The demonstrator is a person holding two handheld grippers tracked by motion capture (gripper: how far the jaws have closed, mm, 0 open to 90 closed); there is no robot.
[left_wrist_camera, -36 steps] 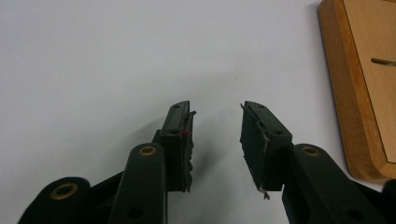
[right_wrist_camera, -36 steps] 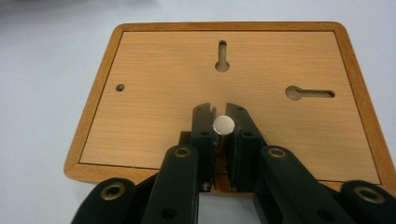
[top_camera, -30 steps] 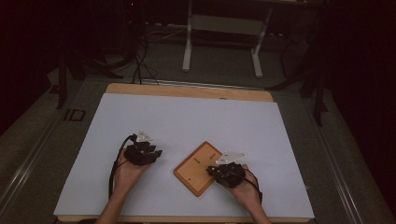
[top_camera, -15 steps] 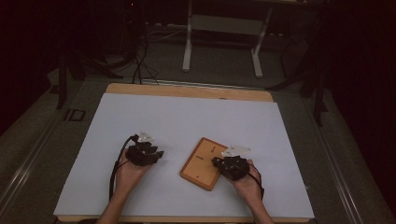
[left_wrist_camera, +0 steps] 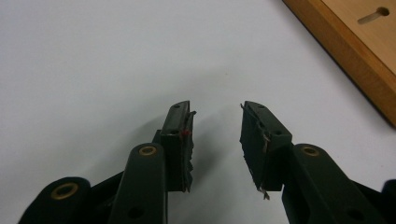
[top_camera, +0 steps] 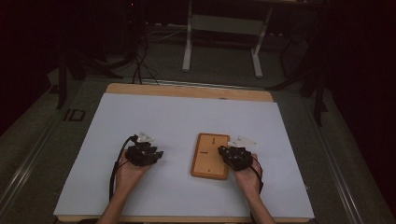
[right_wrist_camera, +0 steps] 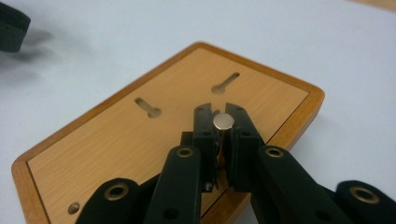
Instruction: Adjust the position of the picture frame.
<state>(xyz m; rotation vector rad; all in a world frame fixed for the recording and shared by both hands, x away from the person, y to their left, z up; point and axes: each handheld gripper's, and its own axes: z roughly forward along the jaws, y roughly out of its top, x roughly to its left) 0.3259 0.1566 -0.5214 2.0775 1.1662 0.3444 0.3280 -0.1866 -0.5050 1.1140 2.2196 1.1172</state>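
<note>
A wooden board (top_camera: 208, 156) lies flat on the white sheet, its long side running away from me. Its upper face (right_wrist_camera: 116, 144) has two keyhole slots and a small screw near one corner. My right gripper (right_wrist_camera: 223, 116) is shut on a round metal peg (right_wrist_camera: 223, 122) that stands at the board's near right edge; the high view shows this gripper (top_camera: 225, 151) at the board's right side. My left gripper (left_wrist_camera: 215, 126) hovers open over bare sheet with nothing between its jaws, the board's edge (left_wrist_camera: 345, 44) off to its right. The high view places it (top_camera: 156, 154) well left of the board.
The white sheet (top_camera: 187, 116) covers most of the table, with a wooden strip (top_camera: 187, 90) bare along the far edge. Beyond the table stand a metal frame (top_camera: 222, 28) and floor cables (top_camera: 137, 60). The left gripper shows blurred at the right gripper view's top left (right_wrist_camera: 11, 32).
The board has turned from a diagonal lie to nearly square with the table, and the right gripper has swung with it. The left gripper has barely moved.
</note>
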